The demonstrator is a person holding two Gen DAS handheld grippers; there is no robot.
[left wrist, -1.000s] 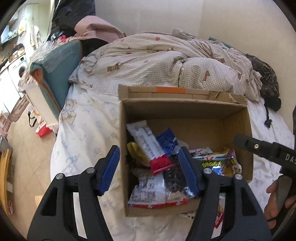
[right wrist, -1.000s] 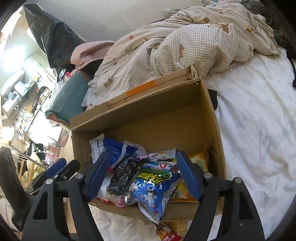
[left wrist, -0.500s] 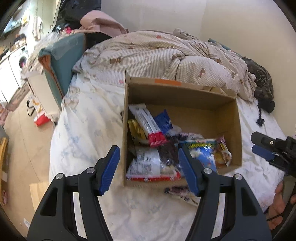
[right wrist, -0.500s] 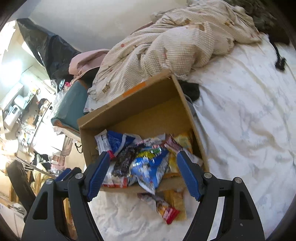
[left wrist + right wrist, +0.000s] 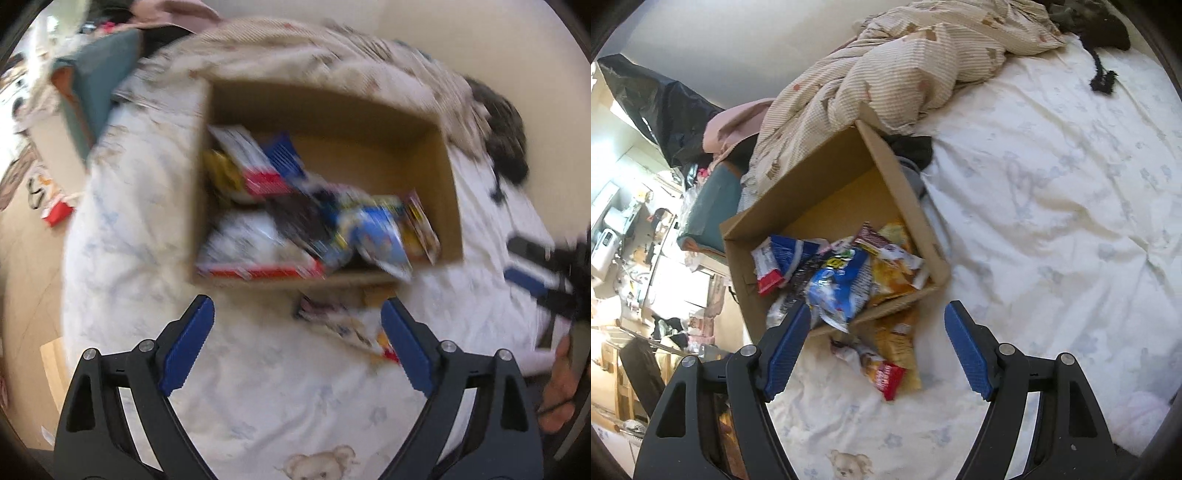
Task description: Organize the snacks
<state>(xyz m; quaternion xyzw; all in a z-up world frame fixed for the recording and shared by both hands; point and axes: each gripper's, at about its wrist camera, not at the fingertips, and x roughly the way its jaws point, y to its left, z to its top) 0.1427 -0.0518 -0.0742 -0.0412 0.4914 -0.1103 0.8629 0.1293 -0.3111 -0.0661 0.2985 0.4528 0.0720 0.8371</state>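
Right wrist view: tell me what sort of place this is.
Most likely a lived-in bedroom. A white printed bedsheet covers a bed, with a rumpled checked duvet bunched at its far end. A cardboard box of snack packets sits on the bed, and a cluttered room shows beyond the bed's edge.

Brown cardboard box (image 5: 905,192), white bear-print sheet (image 5: 1052,221), beige checked quilt (image 5: 905,66), blue-padded claws.

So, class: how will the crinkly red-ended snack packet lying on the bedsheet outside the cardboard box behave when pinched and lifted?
The crinkly red-ended snack packet looks thin and creased, so it is probably floppy and light. Its glossy film may slip. Lying on the soft bedsheet, it may sink under pressing.
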